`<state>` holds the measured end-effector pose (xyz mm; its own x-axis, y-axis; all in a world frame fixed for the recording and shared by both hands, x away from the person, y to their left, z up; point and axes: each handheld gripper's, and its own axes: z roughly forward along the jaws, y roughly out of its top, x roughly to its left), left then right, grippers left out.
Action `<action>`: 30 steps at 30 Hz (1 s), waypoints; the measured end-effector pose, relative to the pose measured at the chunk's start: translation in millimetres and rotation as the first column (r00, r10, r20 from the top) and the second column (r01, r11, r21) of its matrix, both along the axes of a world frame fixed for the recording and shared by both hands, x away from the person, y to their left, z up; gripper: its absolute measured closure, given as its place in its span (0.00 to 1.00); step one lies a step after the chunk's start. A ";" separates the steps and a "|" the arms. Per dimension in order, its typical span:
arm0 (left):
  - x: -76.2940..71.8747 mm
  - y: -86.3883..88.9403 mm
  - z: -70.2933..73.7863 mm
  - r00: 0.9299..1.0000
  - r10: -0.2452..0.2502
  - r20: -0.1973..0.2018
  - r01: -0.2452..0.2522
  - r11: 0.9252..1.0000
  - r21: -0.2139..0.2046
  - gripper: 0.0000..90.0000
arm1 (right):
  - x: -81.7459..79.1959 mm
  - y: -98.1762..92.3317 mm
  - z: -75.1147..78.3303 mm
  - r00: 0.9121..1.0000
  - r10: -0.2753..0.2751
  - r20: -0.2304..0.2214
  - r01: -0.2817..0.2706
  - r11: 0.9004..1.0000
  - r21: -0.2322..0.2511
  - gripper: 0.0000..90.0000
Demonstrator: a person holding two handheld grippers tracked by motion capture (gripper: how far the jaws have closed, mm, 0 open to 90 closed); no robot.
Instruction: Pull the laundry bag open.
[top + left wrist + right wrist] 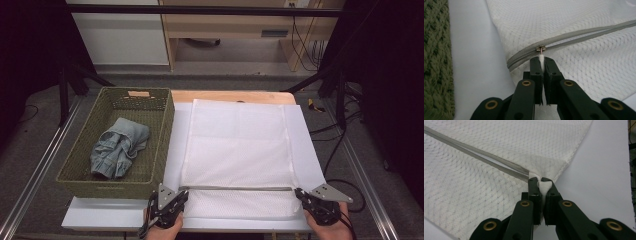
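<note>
While the left claw (541,62) pinches the mesh laundry bag's (237,145) zipper pull (541,49), the right claw (541,183) clamps the bag's corner by the zipper's (240,188) far end.

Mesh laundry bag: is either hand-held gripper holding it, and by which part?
Both hold the mesh laundry bag. The left hand-held gripper pinches the white zipper pull; the right hand-held gripper clamps the white fabric tab at the zipper's end.

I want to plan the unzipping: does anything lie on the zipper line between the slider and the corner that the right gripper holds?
Nothing visible does. From the slider the grey zipper runs bare across the mesh bag to the right gripper.
</note>
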<state>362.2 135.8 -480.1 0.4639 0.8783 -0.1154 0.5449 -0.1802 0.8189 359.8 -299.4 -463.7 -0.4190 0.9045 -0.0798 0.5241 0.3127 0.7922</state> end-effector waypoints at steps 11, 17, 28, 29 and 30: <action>-0.5 5.6 0.9 1.000 0.007 -0.003 -0.007 1.000 -0.008 0.96 | 1.0 0.7 -1.3 1.000 -0.007 -0.011 0.007 1.000 -0.008 0.97; 0.8 5.3 1.9 1.000 0.008 -0.004 -0.008 1.000 -0.005 0.96 | 1.2 0.2 -1.5 1.000 -0.011 -0.012 0.011 1.000 -0.002 0.97; -0.1 7.1 1.1 1.000 0.020 -0.006 -0.020 1.000 -0.005 0.96 | 1.4 -0.7 -2.0 1.000 -0.021 -0.016 0.021 1.000 -0.014 0.97; -0.1 7.2 1.0 1.000 0.017 -0.008 -0.018 1.000 -0.006 0.96 | 1.3 -0.4 -2.3 0.999 -0.026 -0.019 0.026 1.000 -0.017 0.97; -0.1 7.4 0.3 1.000 0.020 -0.005 -0.020 1.000 -0.009 0.96 | 1.5 -0.8 -2.5 0.999 -0.029 -0.023 0.029 0.999 -0.015 0.97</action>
